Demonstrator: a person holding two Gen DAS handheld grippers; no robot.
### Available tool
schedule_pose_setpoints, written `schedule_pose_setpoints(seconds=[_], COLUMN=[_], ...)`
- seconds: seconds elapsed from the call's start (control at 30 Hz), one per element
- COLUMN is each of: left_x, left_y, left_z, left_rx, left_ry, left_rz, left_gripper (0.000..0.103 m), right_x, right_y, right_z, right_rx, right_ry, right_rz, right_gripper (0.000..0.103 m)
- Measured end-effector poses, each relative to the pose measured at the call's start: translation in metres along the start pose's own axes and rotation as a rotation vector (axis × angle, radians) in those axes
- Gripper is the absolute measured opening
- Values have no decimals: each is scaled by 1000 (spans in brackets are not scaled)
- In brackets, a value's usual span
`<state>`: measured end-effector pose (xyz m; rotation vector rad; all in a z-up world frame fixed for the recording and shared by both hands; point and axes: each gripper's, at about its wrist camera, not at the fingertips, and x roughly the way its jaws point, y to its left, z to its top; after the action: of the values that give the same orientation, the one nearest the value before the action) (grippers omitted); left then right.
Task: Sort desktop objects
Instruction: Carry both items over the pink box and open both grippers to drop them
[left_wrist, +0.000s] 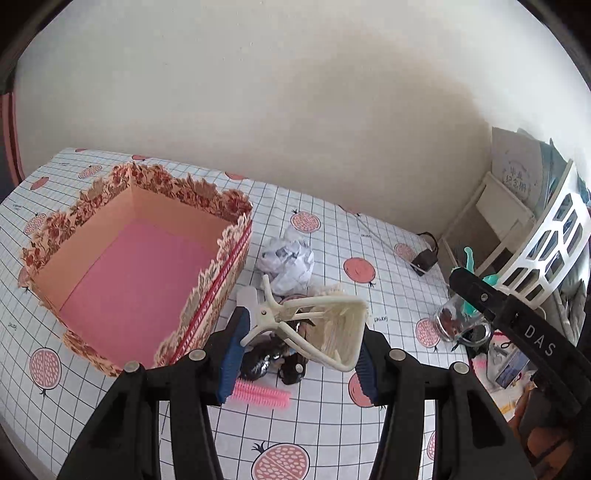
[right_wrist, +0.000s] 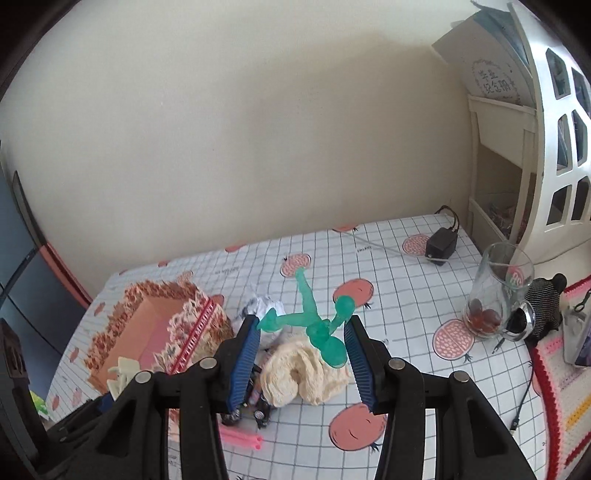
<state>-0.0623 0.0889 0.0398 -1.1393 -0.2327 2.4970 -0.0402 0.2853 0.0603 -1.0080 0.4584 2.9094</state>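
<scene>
Left tool (left_wrist: 297, 354) pinching cream clip (left_wrist: 314, 328) across its wide end, clip above pile, box (left_wrist: 129, 254) just left of tool. Right tool (right_wrist: 301, 360) pinching green figure (right_wrist: 314, 325) at legs, body sticking forward past tips; box forward-left.

Step, as I judge: carry both to box. Keep grip firm, clear scalloped rim before release, lower inside, one tool at a time to avoid clash.

Count: 1 box, 1 clip, 1 figure, 1 paper wad (left_wrist: 288, 260), 1 pink comb (left_wrist: 262, 395), 1 glass (right_wrist: 495, 295), 1 cream cloth (right_wrist: 303, 373).
</scene>
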Motion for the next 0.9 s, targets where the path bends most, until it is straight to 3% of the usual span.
schedule_pose_setpoints(seconds=[0.2, 0.47, 0.7, 0.9], left_x=[-8, -8, 4, 2], left_y=[10, 45, 83, 120], left_z=[33, 59, 65, 64], left_rx=[-52, -132, -166, -252], left_ry=[-54, -108, -86, -90], left_rz=[0, 12, 69, 92], left_gripper=[54, 54, 54, 54], right_x=[-2, 19, 47, 63], right_y=[21, 44, 70, 105], right_z=[25, 43, 44, 33], right_rx=[26, 9, -48, -63], right_ry=[-83, -111, -88, -33], right_rz=[56, 120, 155, 240], right_gripper=[51, 51, 51, 51])
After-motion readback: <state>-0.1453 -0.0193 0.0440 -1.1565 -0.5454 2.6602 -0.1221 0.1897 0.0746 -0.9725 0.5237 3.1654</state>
